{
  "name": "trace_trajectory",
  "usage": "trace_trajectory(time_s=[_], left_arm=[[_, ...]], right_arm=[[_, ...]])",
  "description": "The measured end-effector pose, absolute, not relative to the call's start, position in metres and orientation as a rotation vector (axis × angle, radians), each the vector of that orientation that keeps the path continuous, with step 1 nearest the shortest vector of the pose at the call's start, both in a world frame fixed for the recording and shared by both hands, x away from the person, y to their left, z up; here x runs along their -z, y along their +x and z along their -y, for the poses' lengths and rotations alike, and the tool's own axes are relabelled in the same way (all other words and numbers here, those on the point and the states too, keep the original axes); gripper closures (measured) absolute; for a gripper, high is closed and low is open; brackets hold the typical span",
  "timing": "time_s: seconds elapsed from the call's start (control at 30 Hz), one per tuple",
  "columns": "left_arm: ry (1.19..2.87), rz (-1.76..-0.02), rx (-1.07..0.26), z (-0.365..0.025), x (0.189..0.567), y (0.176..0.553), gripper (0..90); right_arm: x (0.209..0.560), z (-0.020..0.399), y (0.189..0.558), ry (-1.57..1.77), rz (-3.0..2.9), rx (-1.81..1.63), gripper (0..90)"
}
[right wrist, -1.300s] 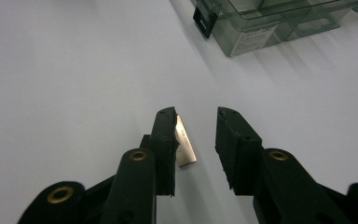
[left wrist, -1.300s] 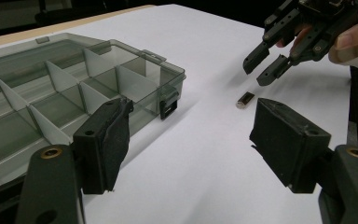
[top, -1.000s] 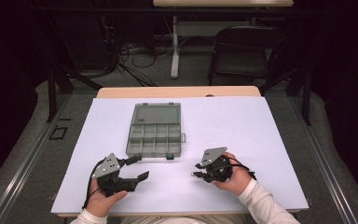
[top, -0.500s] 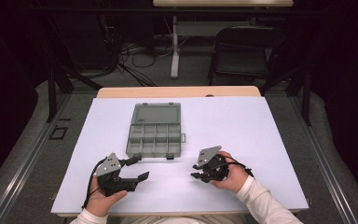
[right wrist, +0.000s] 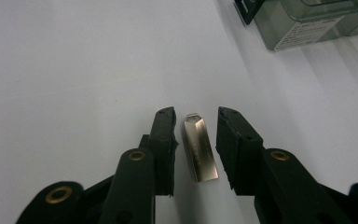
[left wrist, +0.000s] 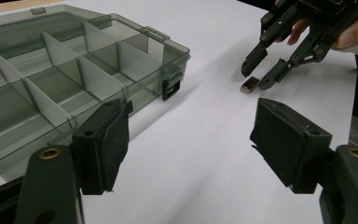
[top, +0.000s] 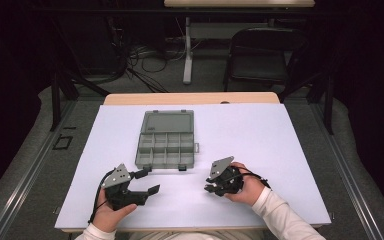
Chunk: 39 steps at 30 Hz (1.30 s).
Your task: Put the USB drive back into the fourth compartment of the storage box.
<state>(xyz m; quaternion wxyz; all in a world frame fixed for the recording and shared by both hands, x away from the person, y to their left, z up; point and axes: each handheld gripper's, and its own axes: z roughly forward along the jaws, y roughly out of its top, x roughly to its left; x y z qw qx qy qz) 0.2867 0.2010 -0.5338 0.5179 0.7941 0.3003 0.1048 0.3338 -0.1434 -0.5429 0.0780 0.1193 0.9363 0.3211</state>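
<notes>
A white table carries an open grey compartment box, just ahead of the left gripper, whose jaws are spread wide with nothing between them. The right gripper has its jaws slightly apart, straddling a small metal USB stick lying flat, not yet pinched.

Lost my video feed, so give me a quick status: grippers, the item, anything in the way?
Right gripper open, straddling metal USB stick flat on table. Left gripper open, empty, beside open organizer box. Nothing blocking.
</notes>
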Motion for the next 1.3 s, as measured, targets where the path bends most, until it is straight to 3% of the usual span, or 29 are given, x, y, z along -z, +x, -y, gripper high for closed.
trace_trajectory(time_s=[1.3], left_arm=[[1.902, -0.742, -0.254, -0.2031, 0.5353, 0.2877, 26.7]], right_arm=[[0.5508, 0.1508, 0.3420, 0.357, -2.846, -1.014, 79.3]])
